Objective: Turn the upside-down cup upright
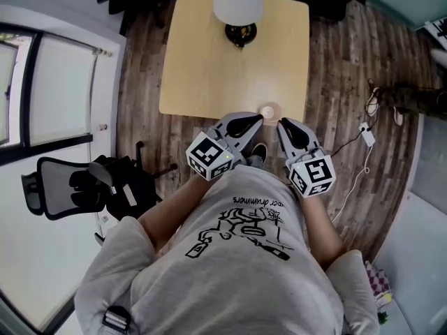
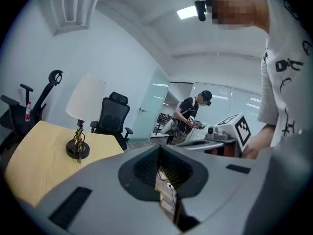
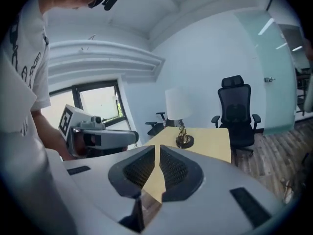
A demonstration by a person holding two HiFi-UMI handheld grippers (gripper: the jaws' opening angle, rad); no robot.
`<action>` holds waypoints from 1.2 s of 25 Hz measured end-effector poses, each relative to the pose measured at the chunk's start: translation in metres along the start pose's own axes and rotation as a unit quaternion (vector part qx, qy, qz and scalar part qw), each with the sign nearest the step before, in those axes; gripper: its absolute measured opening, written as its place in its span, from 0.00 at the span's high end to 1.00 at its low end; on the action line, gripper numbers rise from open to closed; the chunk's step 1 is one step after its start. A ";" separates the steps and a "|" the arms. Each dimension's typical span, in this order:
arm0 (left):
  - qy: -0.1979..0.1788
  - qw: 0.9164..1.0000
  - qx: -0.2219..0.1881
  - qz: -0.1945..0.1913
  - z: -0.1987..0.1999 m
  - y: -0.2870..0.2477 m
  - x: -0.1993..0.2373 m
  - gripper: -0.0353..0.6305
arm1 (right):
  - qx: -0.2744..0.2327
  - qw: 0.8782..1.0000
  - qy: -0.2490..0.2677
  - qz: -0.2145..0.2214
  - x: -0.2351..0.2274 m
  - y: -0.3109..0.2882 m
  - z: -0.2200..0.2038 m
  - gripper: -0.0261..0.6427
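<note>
Peach cup (image 1: 269,111) sits on the wood table (image 1: 202,61), right at its 6 o'clock edge; the lamp (image 1: 239,5) is at 12. Left gripper (image 1: 253,120): jaws fully together, empty. Right gripper (image 1: 283,125): only a sliver of gap, empty. Tips show at the cup's 8 and 4 o'clock. Risk: coming in with closed jaws likely bumps the cup off that edge. Can't tell which end is up.

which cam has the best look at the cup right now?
Head view: the cup sits at the near edge of the table, seen from above with nothing covering it. The left gripper view and right gripper view show the table and the lamp, but no cup in either.
</note>
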State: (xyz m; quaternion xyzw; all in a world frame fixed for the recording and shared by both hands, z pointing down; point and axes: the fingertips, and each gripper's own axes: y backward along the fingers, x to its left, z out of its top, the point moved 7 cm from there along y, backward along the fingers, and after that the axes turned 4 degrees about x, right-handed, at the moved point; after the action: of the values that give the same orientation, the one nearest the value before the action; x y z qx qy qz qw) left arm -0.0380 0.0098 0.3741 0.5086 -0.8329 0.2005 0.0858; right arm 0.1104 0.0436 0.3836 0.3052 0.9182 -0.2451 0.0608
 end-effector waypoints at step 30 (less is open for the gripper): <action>0.042 0.999 -0.004 0.014 0.033 0.005 -0.021 0.94 | -0.046 0.998 -0.033 -0.009 0.028 0.018 0.045 0.93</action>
State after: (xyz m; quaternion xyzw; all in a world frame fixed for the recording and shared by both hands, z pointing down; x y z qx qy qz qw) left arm -0.0303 0.0144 0.3360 0.4881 -0.8363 0.2193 0.1196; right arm 0.0970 0.0494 0.3299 0.2851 0.9288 -0.2131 0.1032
